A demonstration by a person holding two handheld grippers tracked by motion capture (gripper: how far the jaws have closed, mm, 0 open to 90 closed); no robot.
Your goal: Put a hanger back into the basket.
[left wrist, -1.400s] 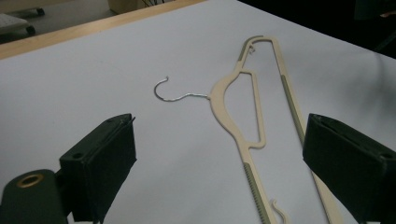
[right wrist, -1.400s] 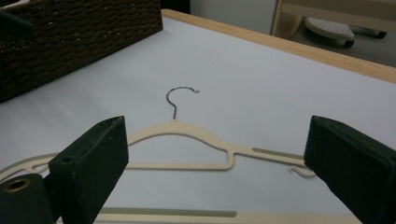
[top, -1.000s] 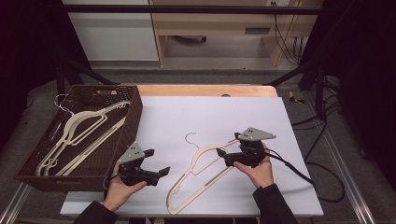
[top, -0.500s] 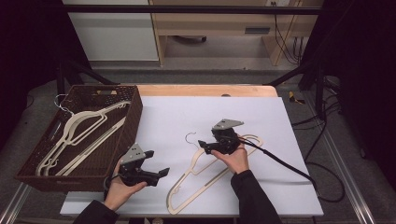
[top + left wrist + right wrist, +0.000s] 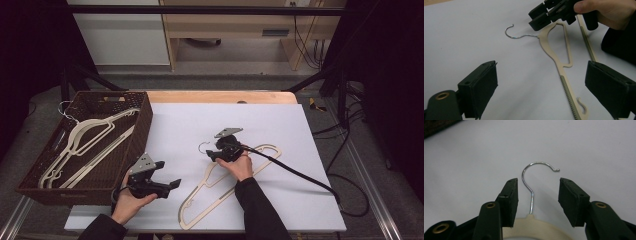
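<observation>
A cream plastic hanger (image 5: 200, 200) lies flat on the white table, its metal hook (image 5: 202, 146) pointing toward the far left. My right gripper (image 5: 212, 154) hovers low over the hanger's neck. In the right gripper view its jaws (image 5: 537, 181) stand on either side of the hook's wire stem (image 5: 532, 200) without touching it; they have just been closing. The cream neck (image 5: 534, 223) shows between them. My left gripper (image 5: 168, 174) is held near the table's front left, jaws wide open (image 5: 541, 66) with nothing gripped, looking toward the hanger (image 5: 560, 67) and the right gripper (image 5: 539, 17).
A dark woven basket (image 5: 140, 130) stands at the table's left edge with several cream hangers (image 5: 85, 140) in it. The right gripper's black cable (image 5: 300, 175) trails across the table to the right. A wooden strip (image 5: 220, 96) runs along the far edge.
The right hand has moved left and down along the hanger to its hook, and its jaws have narrowed around the wire. The left hand has stayed where it was.
</observation>
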